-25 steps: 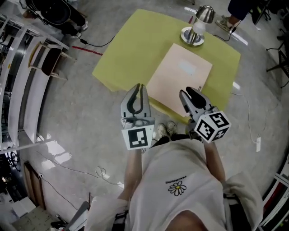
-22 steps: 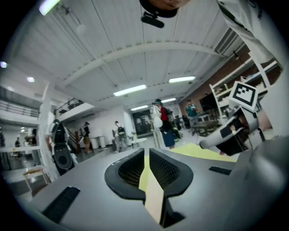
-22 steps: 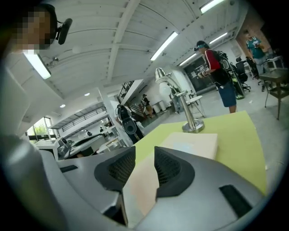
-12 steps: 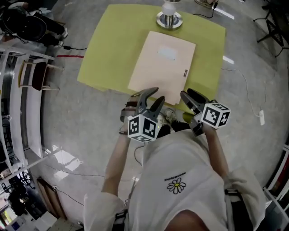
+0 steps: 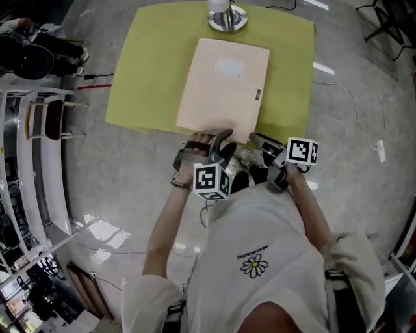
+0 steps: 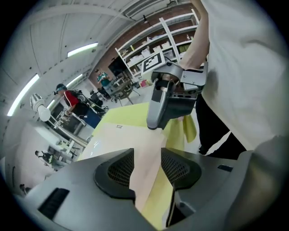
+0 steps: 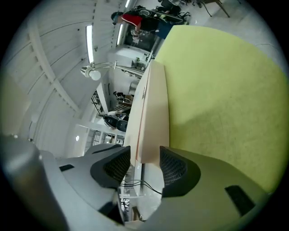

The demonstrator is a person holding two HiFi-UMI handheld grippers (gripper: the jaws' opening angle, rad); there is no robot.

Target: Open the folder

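Observation:
A closed beige folder (image 5: 224, 88) lies flat on the yellow-green table (image 5: 146, 71), with a small dark tab on its right edge. My left gripper (image 5: 219, 144) is at the folder's near edge, jaws opening, and the folder's edge (image 6: 135, 153) shows in the gap between the pads without being pressed. My right gripper (image 5: 260, 144) is at the near right corner, jaws also opening. The folder's corner (image 7: 151, 113) reaches in between its pads (image 7: 178, 169), apart from them. In the left gripper view the right gripper (image 6: 169, 101) hangs just beyond the folder.
A metal lamp base (image 5: 227, 17) stands at the table's far edge behind the folder. Shelving (image 5: 32, 149) and a chair (image 5: 58, 120) line the left side. Cables (image 5: 357, 110) run over the floor on the right. My shoes (image 5: 246, 156) sit under the near edge.
Both grippers came down and forward to the folder's near edge. The left one rolled over and its jaws spread from shut to wide; the right jaws widened too.

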